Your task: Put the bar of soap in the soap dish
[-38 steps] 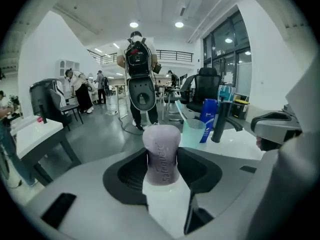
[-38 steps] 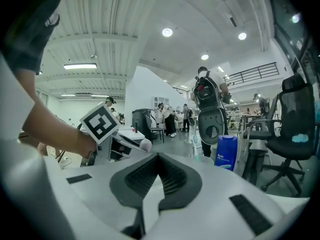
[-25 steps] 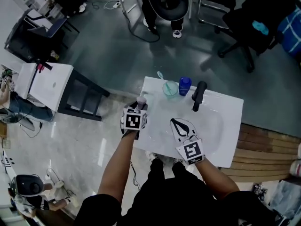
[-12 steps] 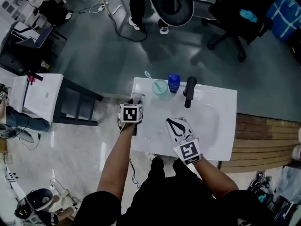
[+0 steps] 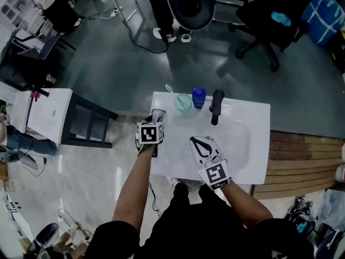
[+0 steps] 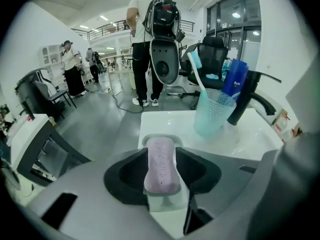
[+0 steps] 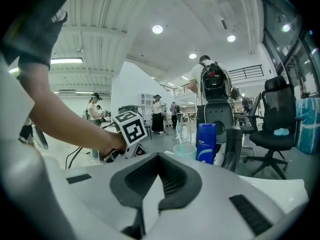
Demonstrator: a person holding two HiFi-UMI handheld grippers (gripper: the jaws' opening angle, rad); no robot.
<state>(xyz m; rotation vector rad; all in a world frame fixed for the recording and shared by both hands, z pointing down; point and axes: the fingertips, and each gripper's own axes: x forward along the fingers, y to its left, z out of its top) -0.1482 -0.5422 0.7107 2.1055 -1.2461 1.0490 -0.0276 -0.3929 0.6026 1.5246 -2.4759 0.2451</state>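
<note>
A pale purple bar of soap (image 6: 161, 166) lies lengthwise in the white soap dish (image 6: 161, 138) at the washstand's back left corner (image 5: 157, 114). My left gripper (image 6: 161, 154) points steeply down over it. Its black pads (image 6: 125, 174) stand on either side of the bar and are closing in; I see no firm press. In the head view the left gripper (image 5: 153, 124) sits right at the dish. My right gripper (image 5: 200, 142) hovers over the basin's front, its tips together and nothing between them (image 7: 159, 156).
A teal cup with a toothbrush (image 5: 182, 101), a blue bottle (image 5: 198, 97) and a black faucet (image 5: 216, 106) line the back of the white washstand (image 5: 253, 166). A white side table (image 5: 48, 109) stands to the left. A person and office chairs are beyond.
My left gripper has edged slightly forward and down around the soap. The right gripper has stayed where it was.
</note>
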